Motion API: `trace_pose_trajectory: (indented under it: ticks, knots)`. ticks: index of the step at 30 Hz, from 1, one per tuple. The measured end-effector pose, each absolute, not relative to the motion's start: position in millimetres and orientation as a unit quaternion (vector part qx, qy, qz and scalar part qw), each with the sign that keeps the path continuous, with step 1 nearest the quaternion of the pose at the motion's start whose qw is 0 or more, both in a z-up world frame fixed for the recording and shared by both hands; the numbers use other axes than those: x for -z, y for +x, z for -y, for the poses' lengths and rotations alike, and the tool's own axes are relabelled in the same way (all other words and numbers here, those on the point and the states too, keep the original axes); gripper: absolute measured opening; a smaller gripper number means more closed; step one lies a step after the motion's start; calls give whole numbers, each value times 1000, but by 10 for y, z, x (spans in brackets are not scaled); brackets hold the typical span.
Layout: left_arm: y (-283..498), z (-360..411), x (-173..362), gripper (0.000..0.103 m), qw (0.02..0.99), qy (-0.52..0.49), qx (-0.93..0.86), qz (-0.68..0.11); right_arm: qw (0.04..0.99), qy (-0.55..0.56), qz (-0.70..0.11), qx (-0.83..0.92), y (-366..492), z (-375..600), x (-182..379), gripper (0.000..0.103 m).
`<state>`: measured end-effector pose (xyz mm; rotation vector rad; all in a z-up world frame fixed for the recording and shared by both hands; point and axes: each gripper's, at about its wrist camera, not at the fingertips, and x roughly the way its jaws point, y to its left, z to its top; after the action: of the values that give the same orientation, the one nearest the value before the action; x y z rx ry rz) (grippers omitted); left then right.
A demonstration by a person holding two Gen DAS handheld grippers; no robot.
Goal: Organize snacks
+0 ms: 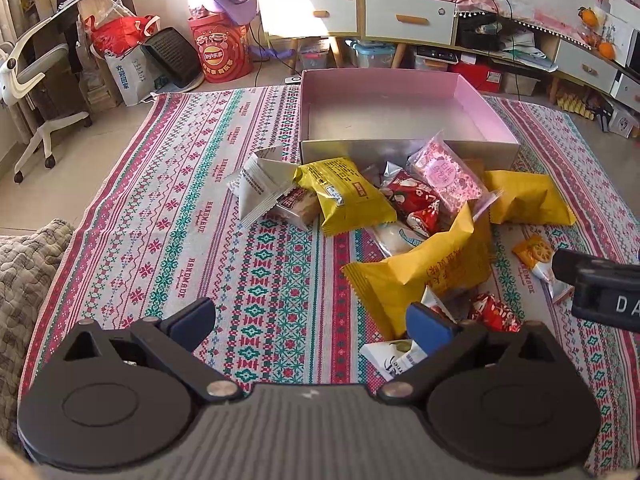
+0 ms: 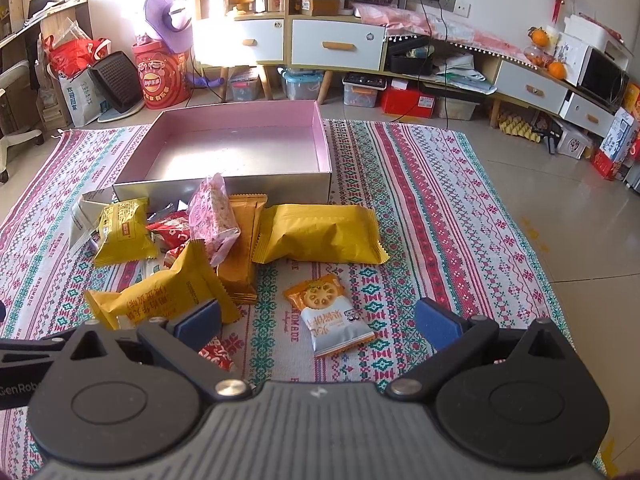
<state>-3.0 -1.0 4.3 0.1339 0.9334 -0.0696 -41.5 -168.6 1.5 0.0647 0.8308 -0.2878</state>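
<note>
A pink open box (image 1: 496, 116) (image 2: 322, 142) stands empty on the patterned cloth. A pile of snack packets lies in front of it: yellow packets (image 1: 348, 196) (image 2: 320, 234), a pink packet (image 1: 446, 176) (image 2: 214, 216), red packets (image 1: 416, 200) and a white one (image 1: 260, 186). A small orange and white cracker packet (image 2: 330, 316) (image 1: 538, 258) lies apart. My left gripper (image 1: 312, 322) is open and empty, above the cloth beside a yellow packet (image 1: 424, 268). My right gripper (image 2: 318, 324) is open, its fingers either side of the cracker packet and above it.
The patterned cloth (image 1: 180, 220) (image 2: 440, 220) covers the floor. A grey cushion (image 1: 24, 272) lies at the left. An office chair (image 1: 28, 92), bags, a red drum (image 1: 222, 50) and low cabinets (image 2: 336, 44) stand behind the cloth. Tiled floor (image 2: 560, 200) lies to the right.
</note>
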Motion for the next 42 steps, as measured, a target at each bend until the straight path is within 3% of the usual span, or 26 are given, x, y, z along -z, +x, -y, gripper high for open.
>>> trace_pose_trajectory:
  ticks: [42]
  knots:
    - [-31, 8, -39, 103, 890, 63, 35, -450, 902, 33, -407, 141, -428, 1689, 14, 103]
